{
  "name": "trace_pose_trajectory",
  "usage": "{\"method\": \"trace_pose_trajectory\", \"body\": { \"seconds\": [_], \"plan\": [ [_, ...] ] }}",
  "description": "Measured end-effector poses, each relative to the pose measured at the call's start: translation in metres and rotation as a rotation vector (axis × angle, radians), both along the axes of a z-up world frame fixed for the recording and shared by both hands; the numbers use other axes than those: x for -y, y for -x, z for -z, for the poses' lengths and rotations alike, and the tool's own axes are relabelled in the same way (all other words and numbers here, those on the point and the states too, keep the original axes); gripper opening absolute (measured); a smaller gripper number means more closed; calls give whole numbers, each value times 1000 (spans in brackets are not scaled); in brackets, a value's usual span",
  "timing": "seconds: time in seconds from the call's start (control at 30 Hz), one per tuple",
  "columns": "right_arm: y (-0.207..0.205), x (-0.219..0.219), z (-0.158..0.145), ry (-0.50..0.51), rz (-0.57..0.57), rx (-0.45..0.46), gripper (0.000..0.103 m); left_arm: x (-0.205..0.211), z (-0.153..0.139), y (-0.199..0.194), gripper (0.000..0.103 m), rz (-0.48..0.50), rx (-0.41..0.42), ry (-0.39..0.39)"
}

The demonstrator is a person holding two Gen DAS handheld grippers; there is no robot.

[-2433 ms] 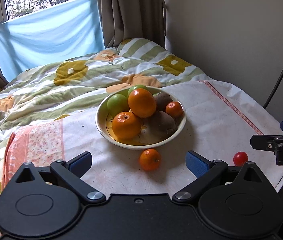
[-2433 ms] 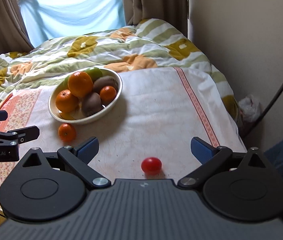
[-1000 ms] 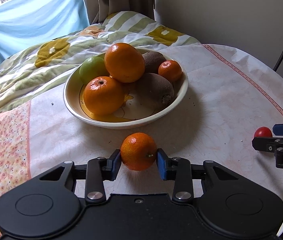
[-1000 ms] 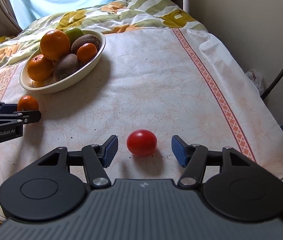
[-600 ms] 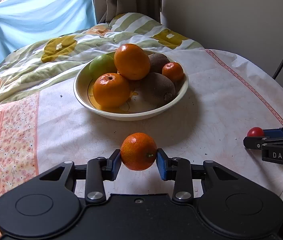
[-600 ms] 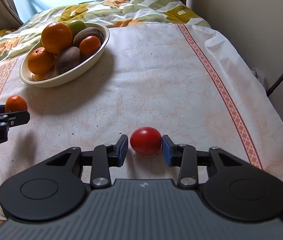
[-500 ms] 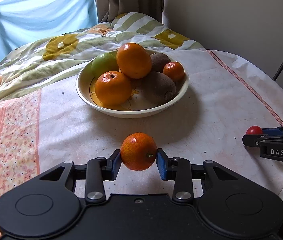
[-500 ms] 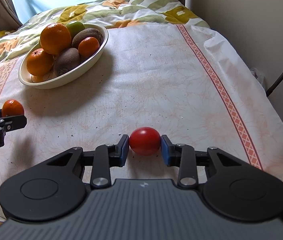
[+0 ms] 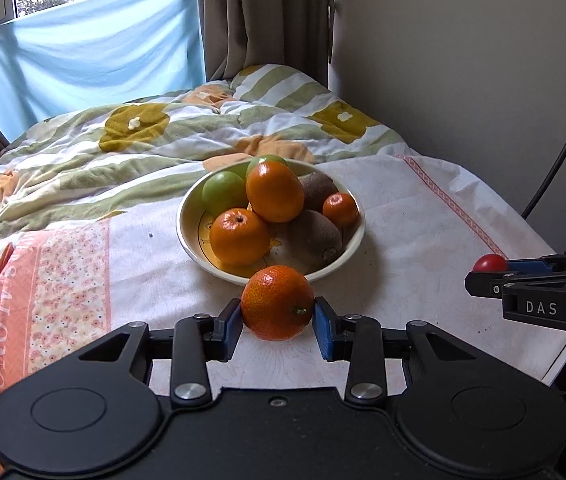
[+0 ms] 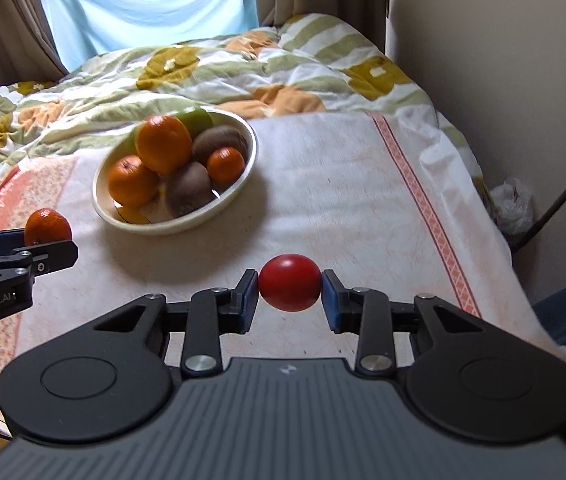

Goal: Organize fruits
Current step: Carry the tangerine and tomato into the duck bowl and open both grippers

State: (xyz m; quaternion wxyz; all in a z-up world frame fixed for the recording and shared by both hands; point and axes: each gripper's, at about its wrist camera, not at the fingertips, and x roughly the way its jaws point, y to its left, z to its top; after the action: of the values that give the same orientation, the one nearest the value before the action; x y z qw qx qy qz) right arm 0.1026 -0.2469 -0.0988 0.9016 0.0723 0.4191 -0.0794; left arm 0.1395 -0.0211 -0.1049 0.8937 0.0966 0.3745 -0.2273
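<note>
A floral quilt and blue sheet lie behind the cloth-covered table. The cream bowl holds two large oranges, one small mandarin, two kiwis and two green fruits. The left gripper clamps a mandarin clear above the cloth, just before the bowl. The right gripper pinches one red tomato between its blue pads, well right of the bowl.

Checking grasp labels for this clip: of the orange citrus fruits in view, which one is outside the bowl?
The small mandarin clamped in the left gripper, in front of the bowl; the other three orange fruits lie inside the bowl.
</note>
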Motion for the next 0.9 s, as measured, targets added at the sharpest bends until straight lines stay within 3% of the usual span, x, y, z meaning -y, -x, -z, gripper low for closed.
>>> {"method": "trace_pose_trajectory", "body": {
  "seconds": [0.23, 0.47, 0.9],
  "plan": [
    [-23, -5, -35, -24, -61, 61, 49, -11, -31, -17, 41, -58, 46, 17],
    [-66, -3, -51, -35, -130, 94, 49, -17, -44, -46, 41, -140, 61, 12],
    [-161, 6, -49, -38, -241, 87, 49, -4, -23, -116, 41, -219, 7, -21]
  ]
}}
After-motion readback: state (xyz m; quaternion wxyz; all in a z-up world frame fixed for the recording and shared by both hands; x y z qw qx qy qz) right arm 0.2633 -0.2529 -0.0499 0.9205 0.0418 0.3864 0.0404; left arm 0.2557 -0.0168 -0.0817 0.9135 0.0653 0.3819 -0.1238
